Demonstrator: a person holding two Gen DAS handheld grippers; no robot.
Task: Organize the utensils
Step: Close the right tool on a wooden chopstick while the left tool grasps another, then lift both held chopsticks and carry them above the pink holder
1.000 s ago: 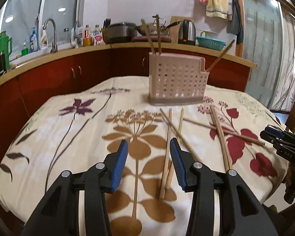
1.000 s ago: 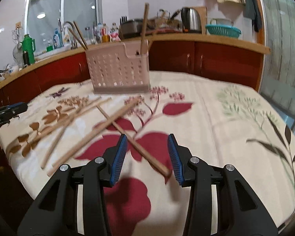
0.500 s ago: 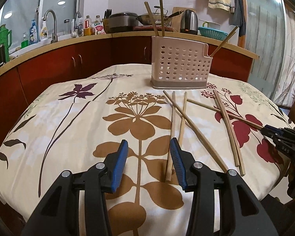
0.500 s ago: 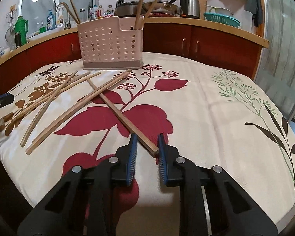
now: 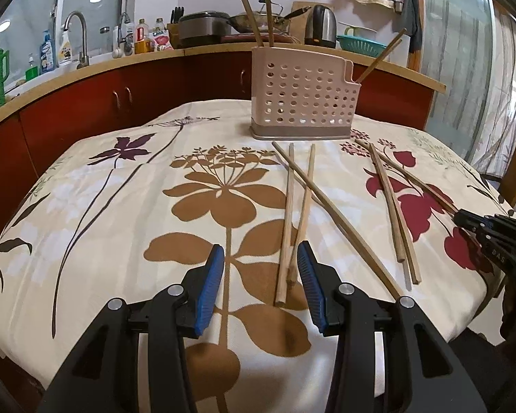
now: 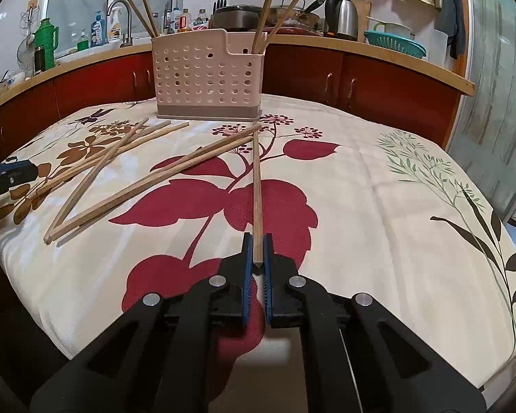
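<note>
A pink perforated utensil holder (image 5: 302, 98) (image 6: 208, 75) stands at the far side of the table with several wooden chopsticks upright in it. Several more chopsticks (image 5: 287, 220) (image 6: 148, 186) lie loose on the flowered cloth. My right gripper (image 6: 257, 261) is shut on the near end of one chopstick (image 6: 256, 186), which points straight toward the holder. It also shows at the right edge of the left wrist view (image 5: 464, 218). My left gripper (image 5: 259, 268) is open and empty, just over the near ends of two loose chopsticks.
The table (image 5: 96, 206) is round with a flowered cloth; its edge drops off close to both grippers. Behind it runs a red cabinet counter (image 5: 120, 96) with a sink, bottles, pots and a kettle (image 6: 342, 17).
My right gripper has closed on the chopstick's near end, and the stick has swung to point at the holder. My left gripper has edged forward toward the loose chopsticks, still open.
</note>
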